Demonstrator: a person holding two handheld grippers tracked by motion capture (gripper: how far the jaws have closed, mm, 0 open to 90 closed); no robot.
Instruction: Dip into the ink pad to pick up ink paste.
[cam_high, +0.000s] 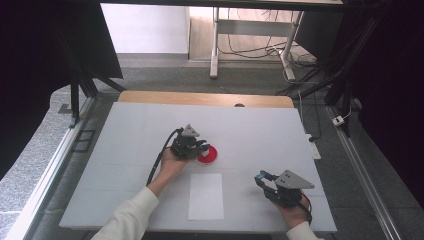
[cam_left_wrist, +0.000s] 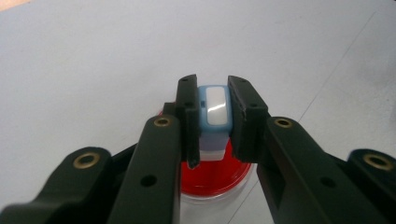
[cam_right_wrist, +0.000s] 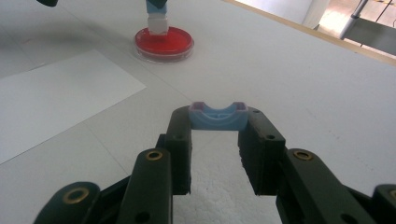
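My left gripper (cam_high: 201, 148) is shut on a small blue stamp with a white face (cam_left_wrist: 214, 112), held upright over a round red ink dish (cam_high: 209, 156). From the right gripper view the stamp (cam_right_wrist: 156, 17) stands with its white lower end on the red dish (cam_right_wrist: 164, 43). In the left gripper view the dish (cam_left_wrist: 219, 176) lies just beneath the jaws. Near the table's front right, my right gripper (cam_high: 261, 178) is shut on a light blue cap with a curved notch (cam_right_wrist: 218, 117), held just above the table.
A white sheet of paper (cam_high: 206, 196) lies flat between the two hands, near the front edge; it also lies left of the jaws in the right gripper view (cam_right_wrist: 56, 93). The white tabletop (cam_high: 260, 130) has a wooden strip along its far edge.
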